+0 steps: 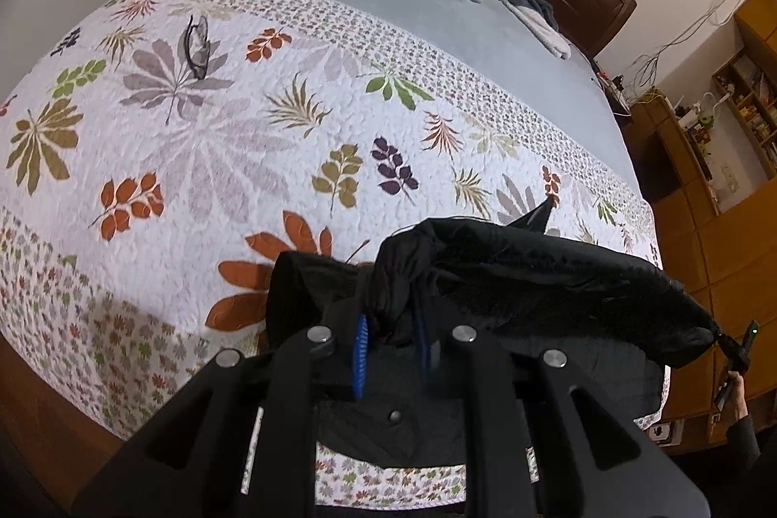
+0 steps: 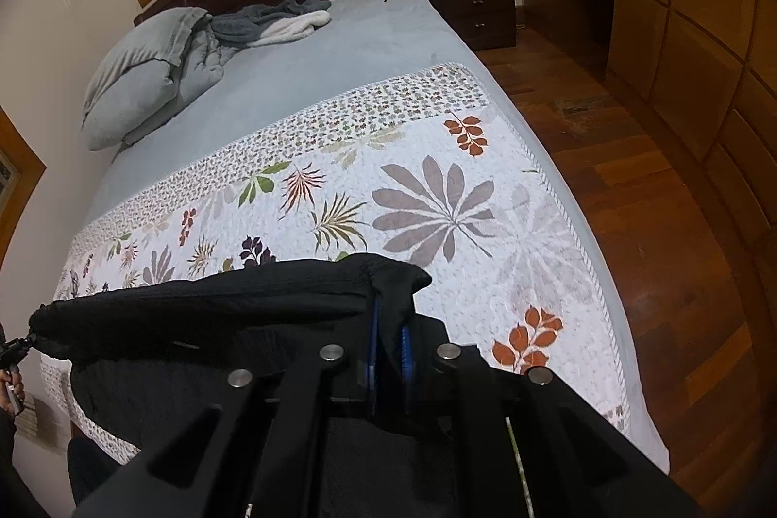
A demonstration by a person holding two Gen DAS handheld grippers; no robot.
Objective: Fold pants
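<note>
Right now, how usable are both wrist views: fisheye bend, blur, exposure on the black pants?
Left wrist view: strong fisheye bows the quilt edge; sharp, no motion blur; black pants read as near-featureless dark mass around the left gripper.
Right wrist view: same barrel bend on the wood floor; even soft light, no glare; the pants swallow detail at the right gripper.

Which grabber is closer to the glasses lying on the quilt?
Left. The left gripper pinches the pants on the glasses' side of the quilt; the right gripper holds the pants' other end, farther away.
</note>
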